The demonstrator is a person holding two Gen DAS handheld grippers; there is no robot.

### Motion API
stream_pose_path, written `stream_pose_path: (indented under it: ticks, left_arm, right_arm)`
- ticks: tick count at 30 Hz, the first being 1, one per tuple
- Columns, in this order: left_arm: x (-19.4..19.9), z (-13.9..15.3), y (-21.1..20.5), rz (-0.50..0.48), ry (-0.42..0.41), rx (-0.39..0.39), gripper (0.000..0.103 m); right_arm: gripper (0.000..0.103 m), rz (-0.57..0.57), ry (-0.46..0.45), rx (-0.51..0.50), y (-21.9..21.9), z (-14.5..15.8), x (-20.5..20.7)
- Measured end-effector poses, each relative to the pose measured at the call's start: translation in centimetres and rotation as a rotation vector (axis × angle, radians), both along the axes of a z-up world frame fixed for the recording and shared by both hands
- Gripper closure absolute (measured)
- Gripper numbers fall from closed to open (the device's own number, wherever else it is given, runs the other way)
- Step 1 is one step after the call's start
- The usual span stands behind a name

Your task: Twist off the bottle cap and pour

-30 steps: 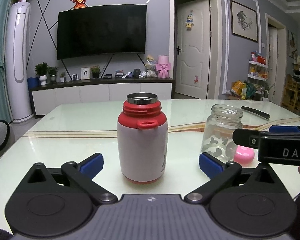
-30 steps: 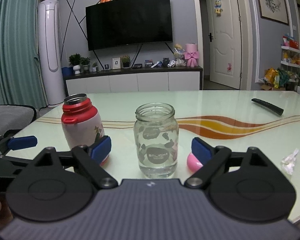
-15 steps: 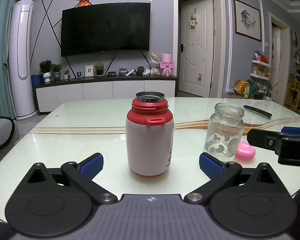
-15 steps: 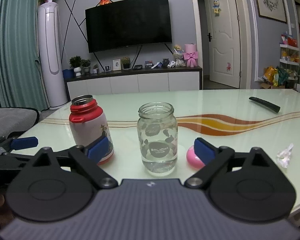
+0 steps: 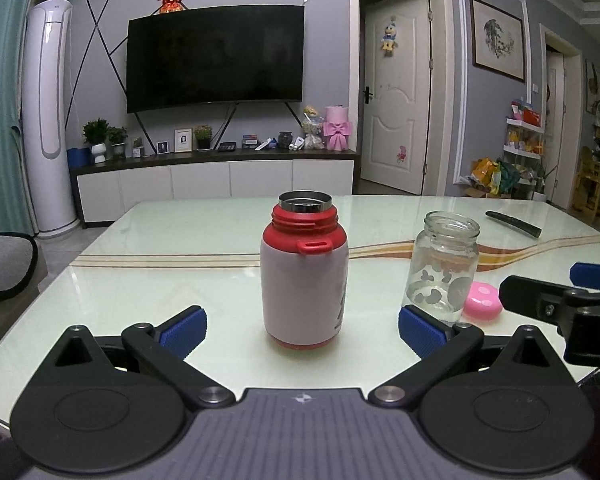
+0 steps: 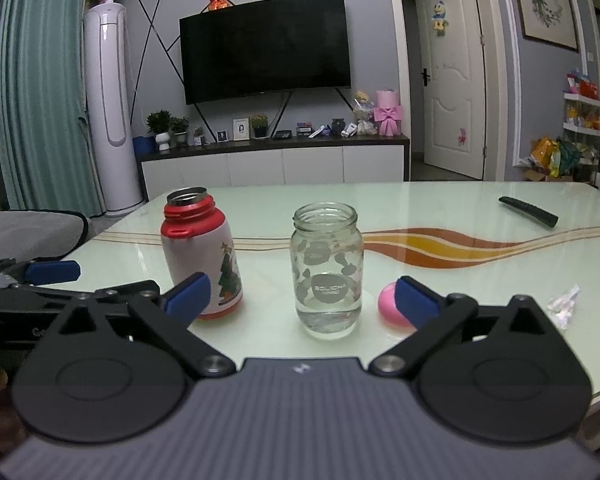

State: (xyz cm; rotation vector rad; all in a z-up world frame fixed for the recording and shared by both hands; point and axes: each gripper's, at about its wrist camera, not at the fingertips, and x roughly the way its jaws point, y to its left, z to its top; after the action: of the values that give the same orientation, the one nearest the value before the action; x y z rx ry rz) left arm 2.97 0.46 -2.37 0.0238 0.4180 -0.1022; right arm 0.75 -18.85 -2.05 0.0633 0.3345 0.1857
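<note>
A red and white thermos bottle stands upright on the glass table, its steel mouth uncovered. My left gripper is open just in front of it, apart from it. To its right stands a clear glass jar without a lid, a little clear liquid at its bottom. A pink cap lies beside the jar. In the right wrist view the jar is centred ahead of my open right gripper; the thermos is at left and the pink cap partly hidden behind the right finger.
A black remote lies far right on the table. A crumpled clear wrapper sits near the right edge. My right gripper's arm shows at the right of the left view. A TV cabinet and doors stand beyond the table.
Both grippers have drawn back from the table a little; thermos and jar look smaller and farther. Both stay open and nothing on the table moved.
</note>
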Motion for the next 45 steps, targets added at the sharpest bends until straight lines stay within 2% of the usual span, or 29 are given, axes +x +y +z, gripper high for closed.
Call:
stream_pose_path:
  ticks: [22,45]
  left_arm:
    - [-1.7,0.7,-0.3,0.003,0.049,0.001,0.0]
    - [-2.9,1.2,-0.6,0.003,0.073,-0.007,0.0]
  right_arm:
    - [0.0,0.009,0.009,0.007,0.1,1.2,-2.3]
    - [0.0,0.001,0.017,0.041,-0.3,0.8,-3.6]
